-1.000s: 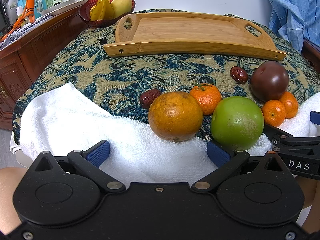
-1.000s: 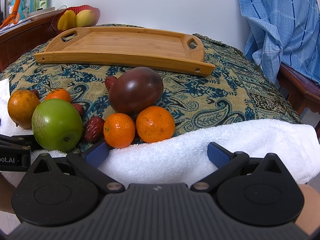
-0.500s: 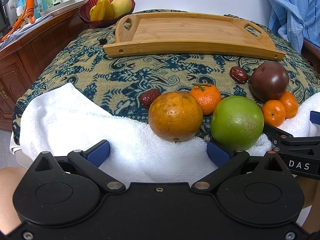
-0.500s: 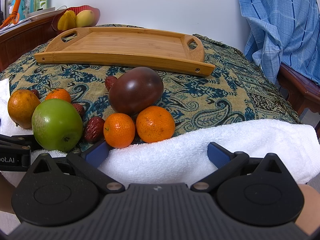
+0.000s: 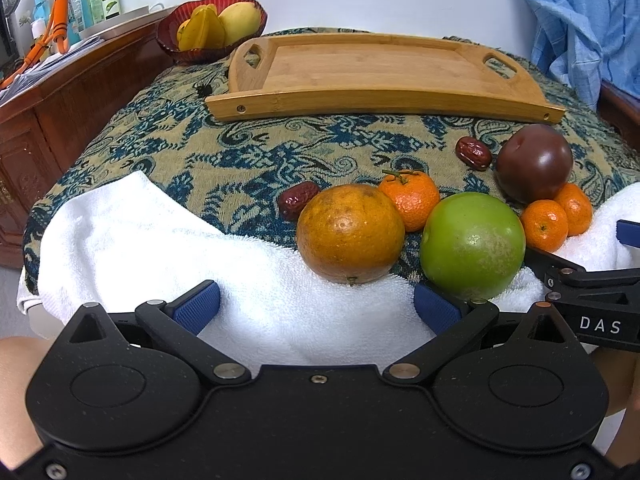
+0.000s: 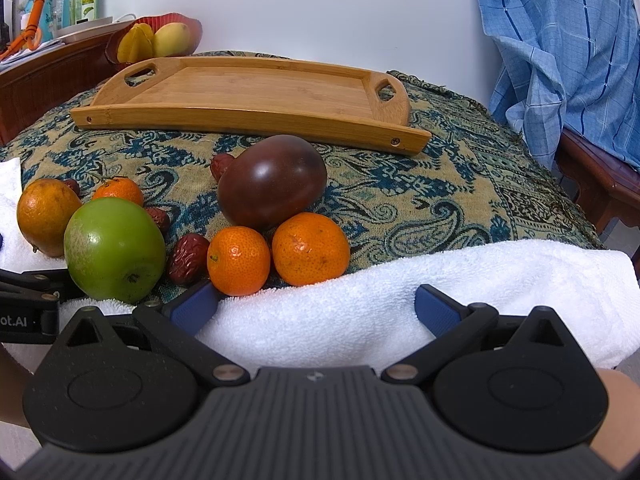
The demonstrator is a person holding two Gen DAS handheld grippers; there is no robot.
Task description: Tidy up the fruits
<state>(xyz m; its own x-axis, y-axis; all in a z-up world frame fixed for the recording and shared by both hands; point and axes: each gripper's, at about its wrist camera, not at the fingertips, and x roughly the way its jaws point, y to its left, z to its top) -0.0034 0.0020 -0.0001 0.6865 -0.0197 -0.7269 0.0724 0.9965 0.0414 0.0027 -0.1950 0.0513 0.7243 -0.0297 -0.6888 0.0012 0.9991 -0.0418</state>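
Note:
Loose fruit lies on a patterned cloth: a large orange, a green apple, a dark purple fruit, three small mandarins and several red dates. Behind them sits an empty wooden tray. My left gripper is open above a white towel, just short of the orange and apple. My right gripper is also open over the towel, with a mandarin by its left finger. The apple and purple fruit show in the right wrist view too.
A red bowl with yellow fruit stands at the back left beside the tray. A wooden cabinet with bottles is on the left. A blue checked cloth hangs over a wooden piece at the right.

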